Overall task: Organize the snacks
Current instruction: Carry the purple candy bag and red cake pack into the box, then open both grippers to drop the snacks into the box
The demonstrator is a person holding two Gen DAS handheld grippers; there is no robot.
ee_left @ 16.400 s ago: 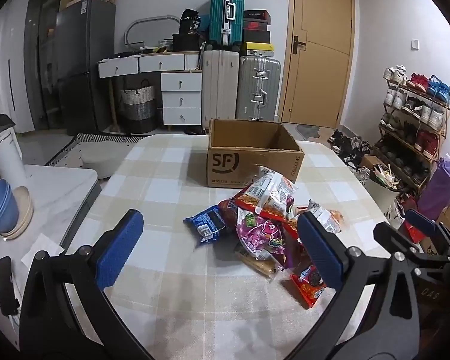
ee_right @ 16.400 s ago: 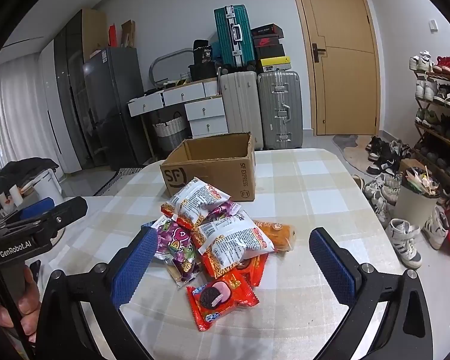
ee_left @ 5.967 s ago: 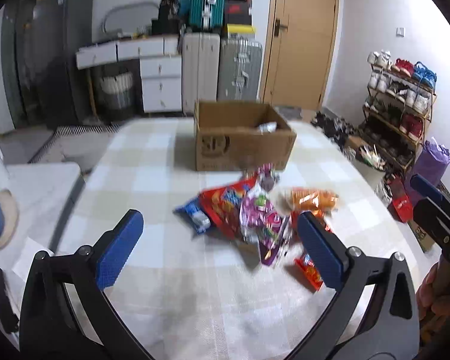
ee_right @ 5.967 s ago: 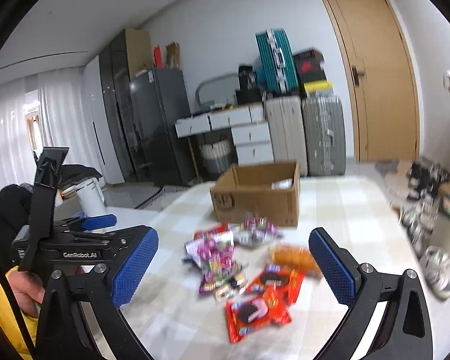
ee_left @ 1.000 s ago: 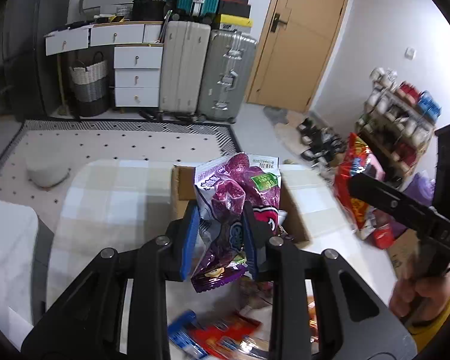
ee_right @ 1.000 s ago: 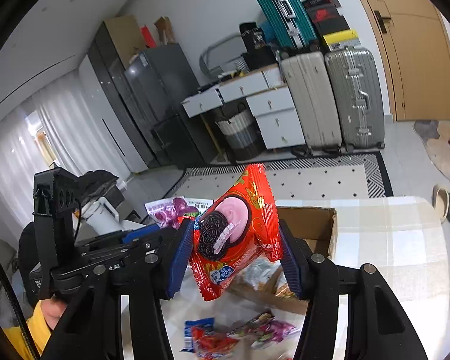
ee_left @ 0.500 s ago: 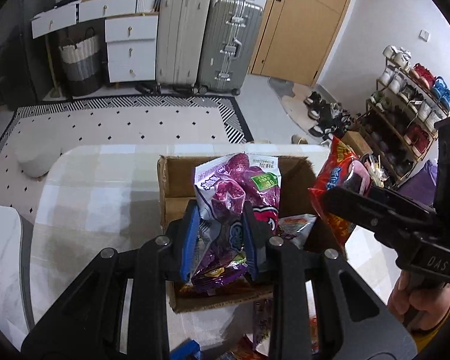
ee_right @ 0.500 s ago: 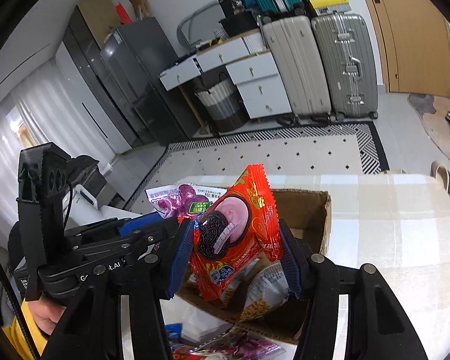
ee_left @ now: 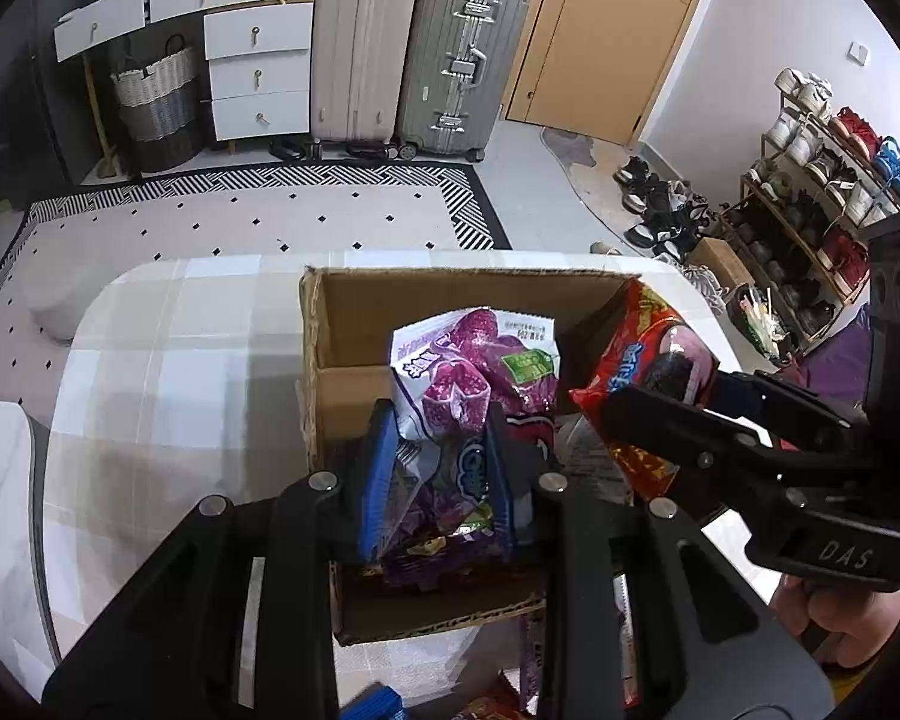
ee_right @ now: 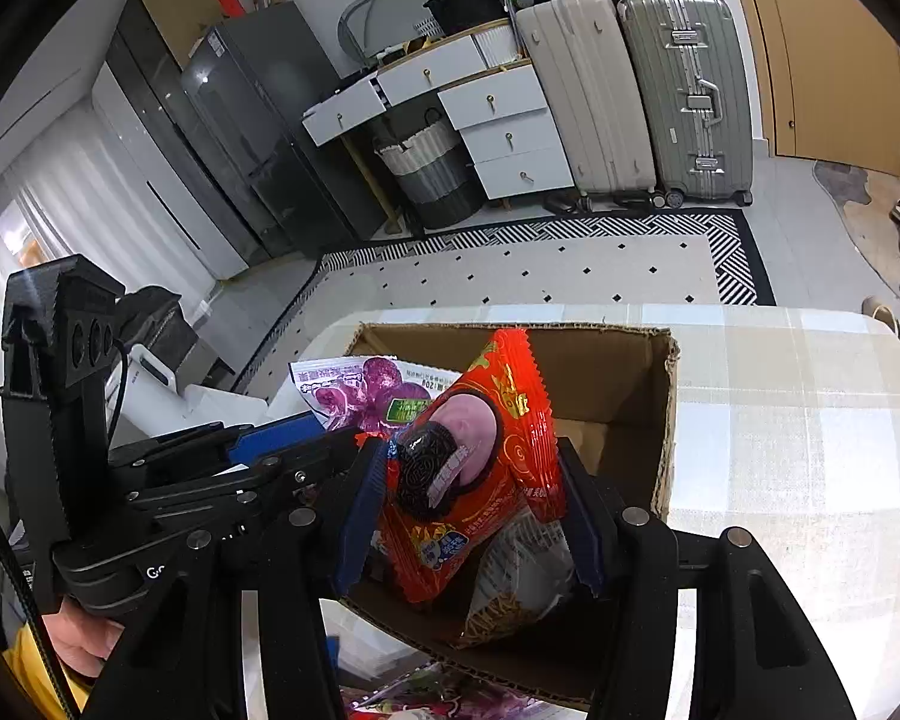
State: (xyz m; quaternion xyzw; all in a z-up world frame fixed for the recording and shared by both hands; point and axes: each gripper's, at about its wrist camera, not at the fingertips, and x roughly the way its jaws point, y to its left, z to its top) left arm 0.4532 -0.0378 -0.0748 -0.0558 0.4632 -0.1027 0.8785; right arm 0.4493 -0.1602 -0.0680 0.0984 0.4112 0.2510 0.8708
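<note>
Your left gripper [ee_left: 435, 468] pinches the purple bag [ee_left: 474, 384], right gripper [ee_right: 471, 513] the red packet [ee_right: 474, 474], over the box [ee_right: 660, 420]; next, release both inside.

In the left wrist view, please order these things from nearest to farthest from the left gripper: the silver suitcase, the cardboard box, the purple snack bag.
1. purple snack bag: clamped in the left gripper.
2. cardboard box: directly below the gripper, on the table.
3. silver suitcase: standing across the room, by the door.
</note>
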